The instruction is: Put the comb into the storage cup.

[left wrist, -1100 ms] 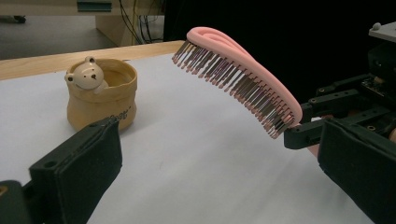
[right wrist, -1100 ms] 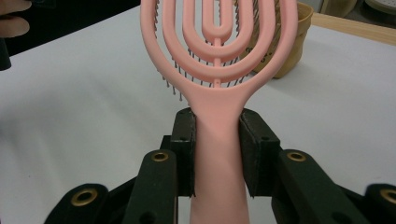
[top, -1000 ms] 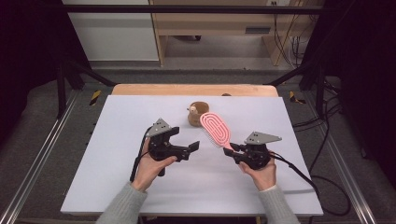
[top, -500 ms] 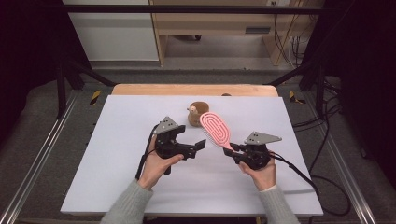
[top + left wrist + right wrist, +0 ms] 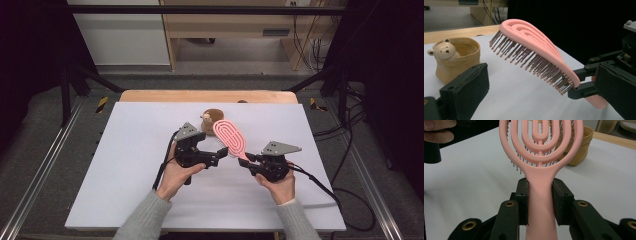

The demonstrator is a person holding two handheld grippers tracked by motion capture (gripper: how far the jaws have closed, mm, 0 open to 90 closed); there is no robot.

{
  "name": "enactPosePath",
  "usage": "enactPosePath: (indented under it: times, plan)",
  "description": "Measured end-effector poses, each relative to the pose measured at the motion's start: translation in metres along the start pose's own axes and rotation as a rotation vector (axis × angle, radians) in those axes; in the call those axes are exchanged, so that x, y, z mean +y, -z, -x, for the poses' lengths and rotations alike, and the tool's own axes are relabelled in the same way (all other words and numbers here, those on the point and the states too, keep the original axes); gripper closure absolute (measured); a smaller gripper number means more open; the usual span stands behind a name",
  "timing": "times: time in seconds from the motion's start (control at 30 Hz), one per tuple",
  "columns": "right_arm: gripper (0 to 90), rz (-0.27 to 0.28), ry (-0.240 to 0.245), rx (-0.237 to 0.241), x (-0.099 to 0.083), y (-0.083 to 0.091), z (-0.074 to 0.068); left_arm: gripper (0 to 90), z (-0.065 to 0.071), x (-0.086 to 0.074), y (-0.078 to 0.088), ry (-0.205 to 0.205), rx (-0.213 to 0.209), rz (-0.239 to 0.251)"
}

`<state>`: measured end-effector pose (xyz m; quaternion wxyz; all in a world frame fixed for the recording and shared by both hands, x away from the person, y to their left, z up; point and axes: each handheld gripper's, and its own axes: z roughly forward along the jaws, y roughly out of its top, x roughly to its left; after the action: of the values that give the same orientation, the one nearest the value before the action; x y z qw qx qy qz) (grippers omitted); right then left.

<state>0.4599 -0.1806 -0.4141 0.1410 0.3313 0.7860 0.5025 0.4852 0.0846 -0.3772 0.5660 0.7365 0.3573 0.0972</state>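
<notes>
A: What is obscured?
B: The bear pot [image 5: 212, 118], near the worktop's [image 5: 125, 150] far edge, sits partly behind the hairbrush [image 5: 230, 137].

A: Gripper states?
B: The right gripper [image 5: 248, 160] clamps the pink, looped, bristled hairbrush's handle above the worktop's middle; the left gripper [image 5: 223, 154] stands open, empty.

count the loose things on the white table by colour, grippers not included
pink: 1, the hairbrush, held off the table by its handle in the right gripper
tan: 1, the bear cup, standing on the table
total: 2
</notes>
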Motion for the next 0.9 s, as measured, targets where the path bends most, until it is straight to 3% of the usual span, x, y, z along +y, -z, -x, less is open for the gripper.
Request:
enactPosePath:
  times: [0.53, 0.9]
  plan:
    - [69.8, 0.013, 0.011, 0.006, 0.001, 0.000, -0.002, 0.5, 0.004, 0.001, -0.016, 0.034, 0.001, -0.002]
    - [69.8, 0.012, 0.023, 0.014, 0.002, 0.000, -0.004, 10.9, 0.003, 0.000, -0.022, 0.068, 0.005, -0.002]
